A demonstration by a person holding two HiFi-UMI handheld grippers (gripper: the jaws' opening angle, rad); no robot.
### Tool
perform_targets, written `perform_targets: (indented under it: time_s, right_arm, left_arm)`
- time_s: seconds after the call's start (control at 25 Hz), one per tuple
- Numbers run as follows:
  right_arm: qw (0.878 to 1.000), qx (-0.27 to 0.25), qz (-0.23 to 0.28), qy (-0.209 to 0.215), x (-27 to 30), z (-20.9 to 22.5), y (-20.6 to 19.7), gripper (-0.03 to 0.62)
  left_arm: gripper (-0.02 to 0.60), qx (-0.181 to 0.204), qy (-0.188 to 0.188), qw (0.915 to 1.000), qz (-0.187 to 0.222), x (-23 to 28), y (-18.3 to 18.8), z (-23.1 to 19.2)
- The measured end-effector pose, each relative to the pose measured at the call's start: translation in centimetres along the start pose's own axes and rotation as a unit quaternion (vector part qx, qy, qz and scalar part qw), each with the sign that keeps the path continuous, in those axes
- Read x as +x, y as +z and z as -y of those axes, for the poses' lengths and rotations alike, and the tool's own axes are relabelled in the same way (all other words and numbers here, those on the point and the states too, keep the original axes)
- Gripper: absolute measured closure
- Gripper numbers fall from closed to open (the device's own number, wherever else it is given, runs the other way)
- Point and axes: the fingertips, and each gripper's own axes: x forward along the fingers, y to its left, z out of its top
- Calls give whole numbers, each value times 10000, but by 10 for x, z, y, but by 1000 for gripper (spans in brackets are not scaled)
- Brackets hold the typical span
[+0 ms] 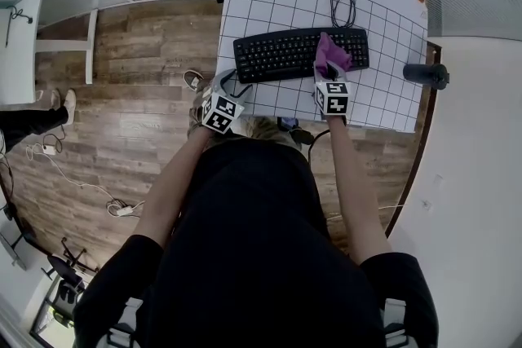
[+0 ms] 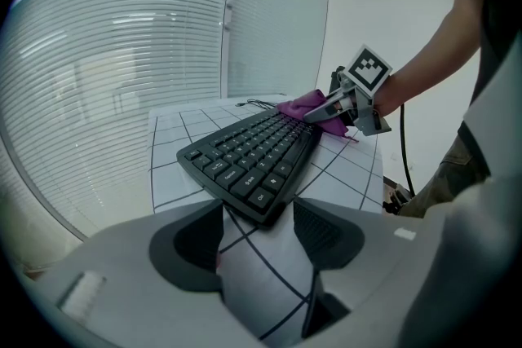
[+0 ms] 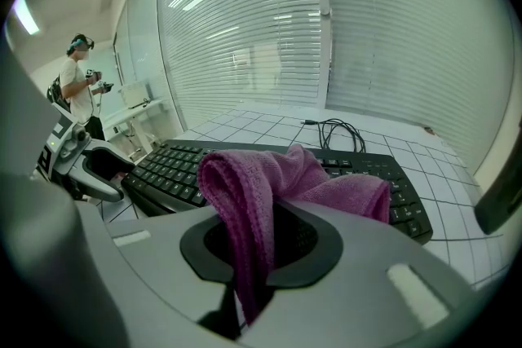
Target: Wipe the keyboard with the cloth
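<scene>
Purple terry cloth (image 3: 273,175) is pinched in the right gripper (image 3: 263,253), whose jaws are nearly closed on one fold. The rest of it drapes forward onto the right part of the black keyboard (image 3: 171,167) just past the tips. The left gripper (image 2: 259,234) has its jaws spread wide with nothing in them (the keyboard's near left corner sits just ahead of the gap). The white key legends are too small to read. Beyond the keyboard, a coiled black cable (image 3: 338,134) lies on the gridded mat (image 3: 245,122).

the cloth (image 1: 331,53) hides part of the keyboard (image 1: 277,55); its key print is too small to read.
</scene>
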Motion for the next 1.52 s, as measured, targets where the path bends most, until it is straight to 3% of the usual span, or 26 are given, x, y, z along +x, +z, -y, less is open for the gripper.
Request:
perform_targets:
  time_s: [1.52]
  right_arm:
    - [9985,-313,19,459,7,-65,6,537]
  left_arm:
    - [333,-14,-77,10000,15,-1,-1,1]
